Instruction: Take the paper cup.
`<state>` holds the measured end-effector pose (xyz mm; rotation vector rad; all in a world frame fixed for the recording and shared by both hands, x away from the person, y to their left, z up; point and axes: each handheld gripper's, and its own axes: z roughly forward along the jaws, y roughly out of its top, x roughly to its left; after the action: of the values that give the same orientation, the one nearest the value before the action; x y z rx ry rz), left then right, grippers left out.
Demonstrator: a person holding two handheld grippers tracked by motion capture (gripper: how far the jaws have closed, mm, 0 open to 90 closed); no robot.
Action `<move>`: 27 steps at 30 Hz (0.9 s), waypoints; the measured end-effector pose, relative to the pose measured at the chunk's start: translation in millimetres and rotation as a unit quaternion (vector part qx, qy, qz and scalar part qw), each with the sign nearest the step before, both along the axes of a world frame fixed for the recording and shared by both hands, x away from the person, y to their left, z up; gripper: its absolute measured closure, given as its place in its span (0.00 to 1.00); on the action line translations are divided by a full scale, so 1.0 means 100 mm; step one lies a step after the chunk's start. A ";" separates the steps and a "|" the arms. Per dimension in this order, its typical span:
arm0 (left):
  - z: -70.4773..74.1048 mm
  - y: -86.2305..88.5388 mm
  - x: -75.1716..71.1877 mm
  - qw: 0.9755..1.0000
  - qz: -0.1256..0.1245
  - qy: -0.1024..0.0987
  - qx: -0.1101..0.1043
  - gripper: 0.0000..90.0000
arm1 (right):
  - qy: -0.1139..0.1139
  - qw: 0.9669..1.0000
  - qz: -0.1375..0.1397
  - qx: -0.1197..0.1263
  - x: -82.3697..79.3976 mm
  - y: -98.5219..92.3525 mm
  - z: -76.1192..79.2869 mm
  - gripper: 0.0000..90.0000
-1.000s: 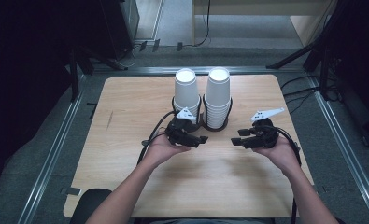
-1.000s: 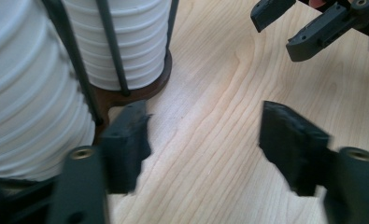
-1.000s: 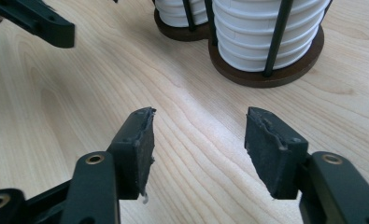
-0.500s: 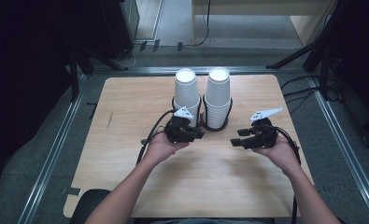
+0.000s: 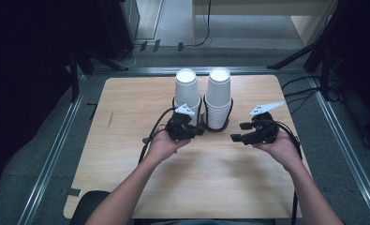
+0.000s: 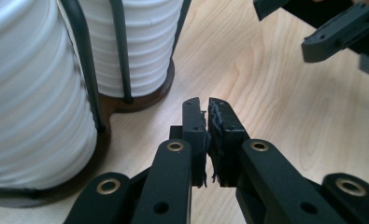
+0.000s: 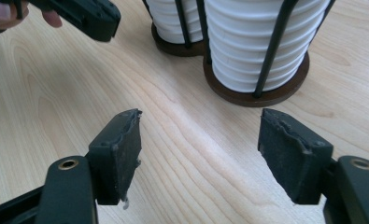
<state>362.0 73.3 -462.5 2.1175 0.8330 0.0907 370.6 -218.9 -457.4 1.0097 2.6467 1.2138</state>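
Two stacks of white paper cups point(image 5: 202, 96) stand upright, bases up, in a black wire holder point(image 5: 215, 127) at upper centre of the counter point(image 5: 126, 122); no writing is readable. The left tongs point(image 5: 199, 131), jaws just closing, are pressed together and empty, just beside the holder. The right tongs point(image 5: 241, 131), jaws just opening, hold nothing.

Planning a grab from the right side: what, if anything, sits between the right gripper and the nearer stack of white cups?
Nothing loose does. Bare table lies between the right gripper and the right cup stack. But the black wire holder rises around the stack, its uprights crossing the cups' sides, so a low sideways grab would meet wire first.
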 end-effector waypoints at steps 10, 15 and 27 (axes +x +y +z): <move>0.16 -0.14 0.11 1.000 0.008 -0.013 -0.004 0.97 | -0.002 1.000 -0.003 -0.009 0.11 -0.04 0.15 0.31; 0.20 -0.19 0.15 1.000 0.016 -0.014 -0.010 0.98 | -0.004 1.000 -0.001 -0.014 0.16 -0.02 0.22 0.31; 0.23 -0.37 0.21 0.996 0.079 -0.036 0.006 0.99 | -0.022 1.000 0.002 -0.017 0.32 0.05 0.48 0.29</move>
<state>383.4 35.9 -439.2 2.0452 0.9567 0.2544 402.1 -214.4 -409.4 0.9614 2.6275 1.1723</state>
